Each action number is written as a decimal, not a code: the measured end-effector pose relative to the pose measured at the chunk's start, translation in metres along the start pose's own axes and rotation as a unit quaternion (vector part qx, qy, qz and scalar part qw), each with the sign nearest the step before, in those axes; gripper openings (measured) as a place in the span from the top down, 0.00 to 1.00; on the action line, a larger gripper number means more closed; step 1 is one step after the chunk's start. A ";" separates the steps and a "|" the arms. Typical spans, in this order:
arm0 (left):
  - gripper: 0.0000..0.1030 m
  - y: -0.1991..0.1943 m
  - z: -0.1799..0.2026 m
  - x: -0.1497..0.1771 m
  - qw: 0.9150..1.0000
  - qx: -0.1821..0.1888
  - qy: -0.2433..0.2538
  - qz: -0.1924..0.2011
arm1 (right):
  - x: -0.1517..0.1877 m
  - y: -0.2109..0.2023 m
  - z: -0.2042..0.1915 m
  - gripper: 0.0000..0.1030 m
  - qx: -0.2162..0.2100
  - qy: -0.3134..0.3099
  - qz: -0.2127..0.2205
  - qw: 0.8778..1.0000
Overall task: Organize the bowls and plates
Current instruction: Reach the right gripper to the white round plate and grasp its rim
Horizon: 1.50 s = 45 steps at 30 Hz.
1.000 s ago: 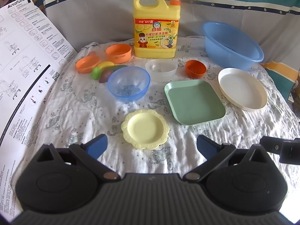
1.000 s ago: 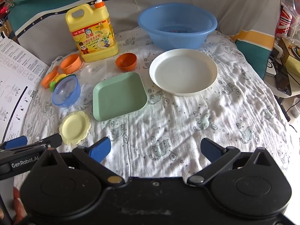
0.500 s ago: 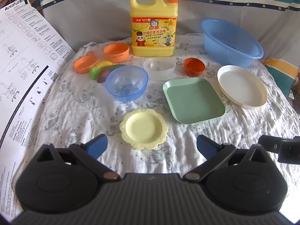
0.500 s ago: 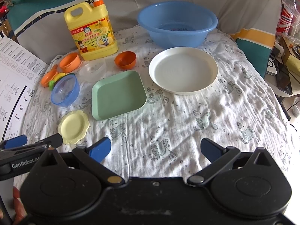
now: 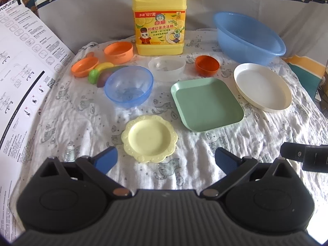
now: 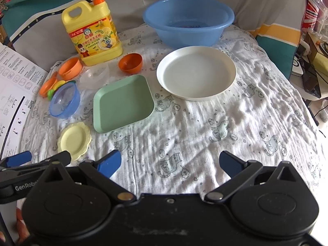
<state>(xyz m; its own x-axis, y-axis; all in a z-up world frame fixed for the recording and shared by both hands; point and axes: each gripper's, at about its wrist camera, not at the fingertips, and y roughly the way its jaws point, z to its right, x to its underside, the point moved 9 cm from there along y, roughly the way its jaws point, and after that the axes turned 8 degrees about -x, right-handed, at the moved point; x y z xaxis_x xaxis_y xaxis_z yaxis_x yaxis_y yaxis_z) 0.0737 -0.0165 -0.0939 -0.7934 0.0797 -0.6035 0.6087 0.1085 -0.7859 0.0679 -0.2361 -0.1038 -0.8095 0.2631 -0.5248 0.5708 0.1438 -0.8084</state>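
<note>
On my left wrist view the left gripper fills the bottom of the frame, its blue-tipped fingers spread wide with nothing between them; just above the gap sits the scalloped yellow plate at lower centre; right of it, mid-frame, lies the square green plate, and further right the round white plate; the translucent blue bowl sits centre left, with the clear bowl and the small dark orange bowl behind it; two lighter orange bowls and some toy food pieces cluster at upper left; the yellow detergent jug stands at top centre and the large blue basin at upper right; everything rests on a white printed cloth; a printed instruction sheet runs down the left edge. On my right wrist view the right gripper is likewise spread wide and holds nothing, over bare cloth at the bottom of the frame; the left tool shows at lower left.
</note>
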 end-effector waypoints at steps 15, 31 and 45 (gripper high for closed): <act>0.00 0.036 0.048 -0.038 0.999 0.036 0.028 0.009 | -0.037 0.033 0.059 0.00 0.022 0.044 0.033 0.998; 0.00 0.090 0.128 -0.095 0.995 0.055 0.078 0.017 | -0.112 0.103 0.163 0.58 0.058 0.105 0.071 0.990; 0.00 0.124 0.187 -0.121 0.990 0.061 0.126 0.031 | -0.079 0.100 0.182 0.84 0.060 0.071 0.057 0.994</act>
<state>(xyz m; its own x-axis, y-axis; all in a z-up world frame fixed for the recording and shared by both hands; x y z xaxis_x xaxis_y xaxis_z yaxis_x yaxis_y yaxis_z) 0.2461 -0.1975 -0.1436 -0.7203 0.3280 -0.6112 0.6408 -0.0228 -0.7674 0.1642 -0.4158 -0.1912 -0.7087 0.4038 -0.5785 0.6302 -0.0062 -0.7764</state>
